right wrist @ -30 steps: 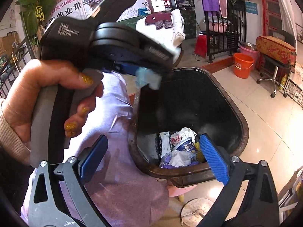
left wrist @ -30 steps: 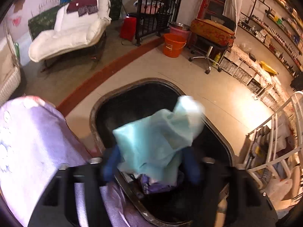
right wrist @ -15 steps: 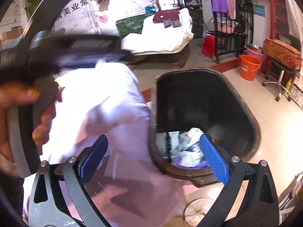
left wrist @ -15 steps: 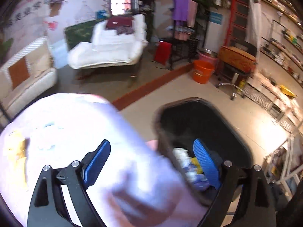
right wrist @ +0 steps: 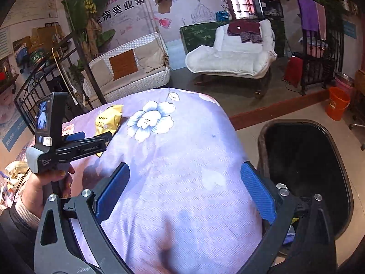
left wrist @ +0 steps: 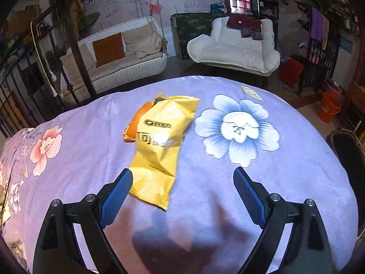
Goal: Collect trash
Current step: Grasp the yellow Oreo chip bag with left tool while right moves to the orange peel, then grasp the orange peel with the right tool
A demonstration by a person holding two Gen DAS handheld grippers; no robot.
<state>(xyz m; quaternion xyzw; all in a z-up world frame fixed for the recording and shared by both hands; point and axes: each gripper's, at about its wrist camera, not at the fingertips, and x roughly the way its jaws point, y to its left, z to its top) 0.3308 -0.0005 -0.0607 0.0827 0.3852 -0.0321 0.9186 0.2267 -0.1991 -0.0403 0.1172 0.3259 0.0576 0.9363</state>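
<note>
While one yellow snack bag [left wrist: 159,141] lies uncollected beside the blue flower print [left wrist: 237,127], both grippers, left gripper [left wrist: 182,196] and right gripper [right wrist: 184,194], are being held wide and empty.

The left gripper [left wrist: 182,191] tilts downward, jaws spread wide with nothing between them; the right gripper [right wrist: 184,189] likewise gapes empty.

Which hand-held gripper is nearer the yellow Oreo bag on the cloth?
Left. The left hand-held gripper hangs open just short of the yellow Oreo bag, one pad beside its near end. The right hand-held gripper, also open, sits farther back, near the black bin.
</note>
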